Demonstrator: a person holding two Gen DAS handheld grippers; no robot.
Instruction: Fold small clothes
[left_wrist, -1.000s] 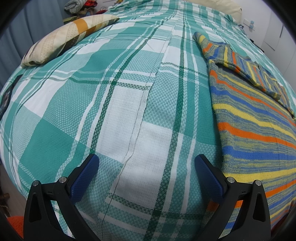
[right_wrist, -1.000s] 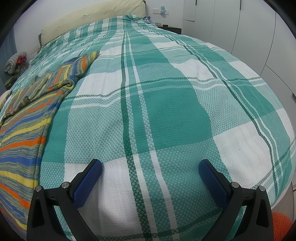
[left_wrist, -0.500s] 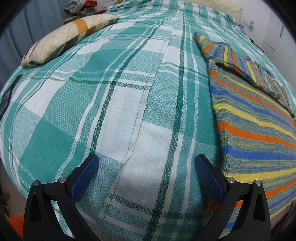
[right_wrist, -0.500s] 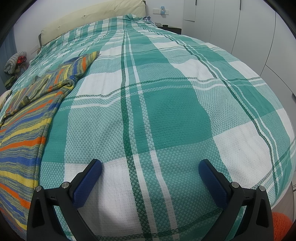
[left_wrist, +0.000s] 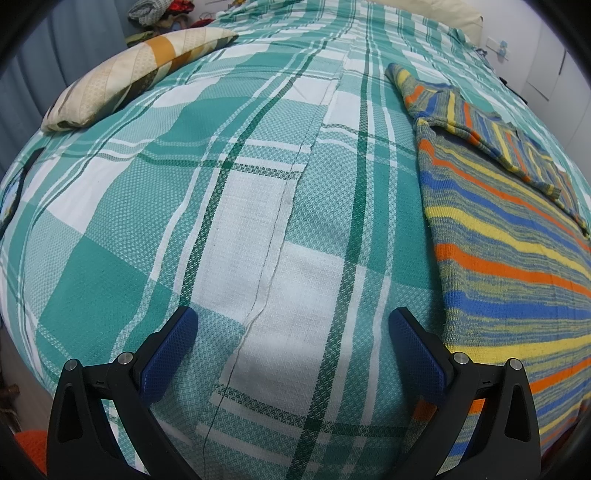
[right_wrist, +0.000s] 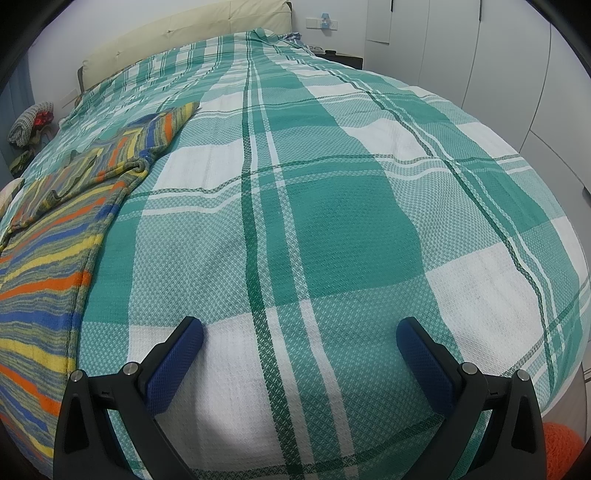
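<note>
Striped sweater (left_wrist: 517, 258) lies unmoved on the bed (left_wrist: 258, 221), frame right; both grippers (left_wrist: 291, 343) (right_wrist: 299, 350) stay motionless, jaws apart, folding not begun.

Soft, even indoor light fills both views, without glare. A faint grey shadow falls on the green-and-white checked woven bedspread (left_wrist: 280, 206) between and just ahead of each gripper's spread jaws. Fisheye distortion bulges the bed; black vignetting rims the corners. The weave near the jaws is sharp; far edges soften.
</note>
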